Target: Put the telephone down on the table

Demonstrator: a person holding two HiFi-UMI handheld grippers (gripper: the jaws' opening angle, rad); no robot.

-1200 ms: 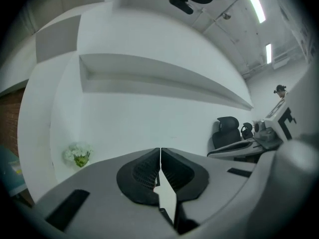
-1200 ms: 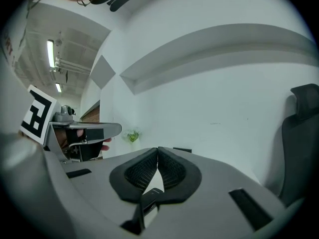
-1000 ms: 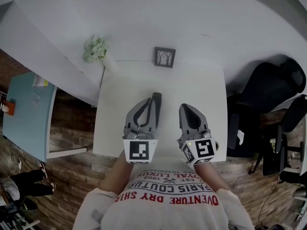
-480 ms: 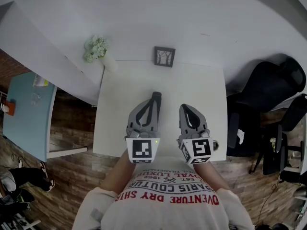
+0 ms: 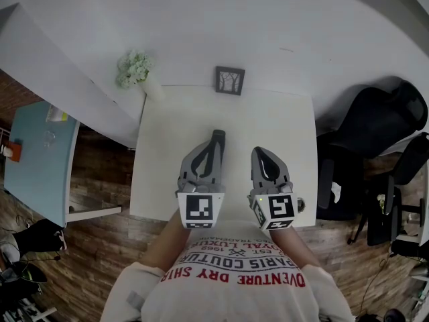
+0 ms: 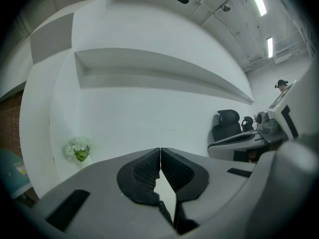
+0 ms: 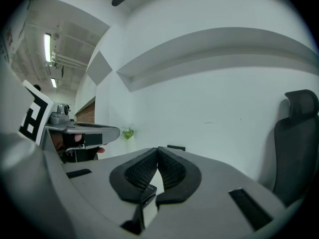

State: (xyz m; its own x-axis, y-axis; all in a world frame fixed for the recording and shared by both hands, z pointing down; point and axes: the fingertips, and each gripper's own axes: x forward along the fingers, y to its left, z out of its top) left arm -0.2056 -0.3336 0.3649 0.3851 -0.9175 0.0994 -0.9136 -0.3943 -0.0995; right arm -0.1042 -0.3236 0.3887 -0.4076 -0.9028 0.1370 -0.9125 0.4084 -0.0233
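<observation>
- Both tongs are clenched on nothing: the left gripper (image 6: 160, 156) has its ribbed pads pressed together with only bare wall beyond them, and the right gripper (image 7: 157, 156) is the same.
- No telephone shows in any view. It is not between either pair of jaws, nor on the table (image 5: 288, 116) in front of the picture frame (image 5: 230, 80).
- Main risk, as I judge it: there is nothing to put down, so any lowering move would be an empty gesture, or hard jaw tips would knock the tabletop.
- If a handset lies out of sight, reaching for it blind could nudge the picture frame over, since it stands upright at the table's far edge.
- A sweep to the left of the frame could topple the vase of flowers (image 5: 135, 68) at that corner.
- The surface is a plain white tabletop, bare between the frame and the grippers, which are held over the edge nearest the person.
- White walls rise behind the frame, a black office chair (image 5: 375, 116) stands well to its right, a pale blue desk (image 5: 33, 156) stands well to its left, and the floor is wood-patterned.
</observation>
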